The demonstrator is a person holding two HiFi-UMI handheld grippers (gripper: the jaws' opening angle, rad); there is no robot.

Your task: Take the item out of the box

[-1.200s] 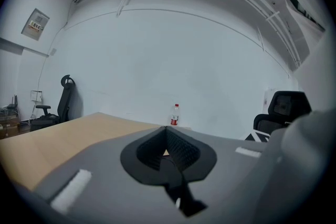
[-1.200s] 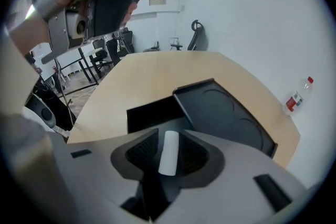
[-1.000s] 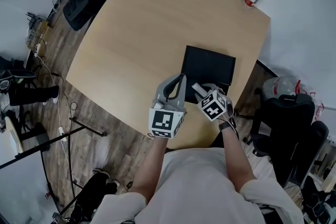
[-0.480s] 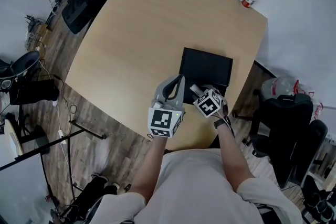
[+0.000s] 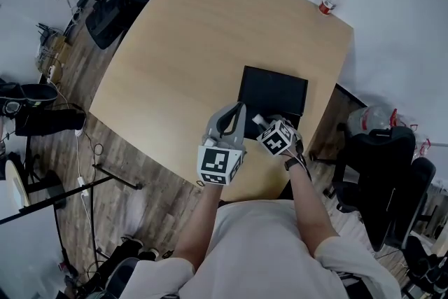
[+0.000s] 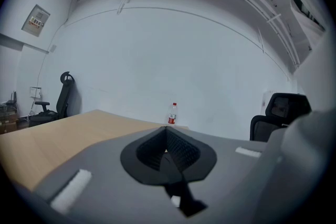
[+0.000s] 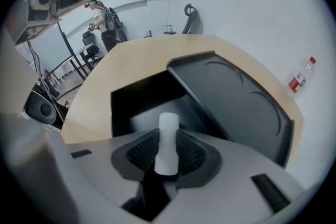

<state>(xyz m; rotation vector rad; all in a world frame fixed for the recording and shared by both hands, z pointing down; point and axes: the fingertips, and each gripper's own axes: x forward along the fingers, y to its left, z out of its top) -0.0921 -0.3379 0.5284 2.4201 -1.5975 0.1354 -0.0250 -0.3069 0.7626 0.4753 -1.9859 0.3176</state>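
The left gripper [image 6: 166, 139] hangs over the table [image 5: 189, 45], its jaws pressed together on nothing. At its 1 o'clock in the head view the black box [image 7: 123, 99] stands open with its lid [image 7: 231, 102] raised; inside is an unclear pale patch. The right gripper [image 7: 167, 152], jaws closing, pinches a white tube [image 7: 168, 134] over the box's near edge. The tube's long axis runs along the jaws, pointing to 12 o'clock.

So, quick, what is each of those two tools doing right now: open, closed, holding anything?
Left tool: closed, empty.
Right tool: closing on a white cylinder between its jaws.
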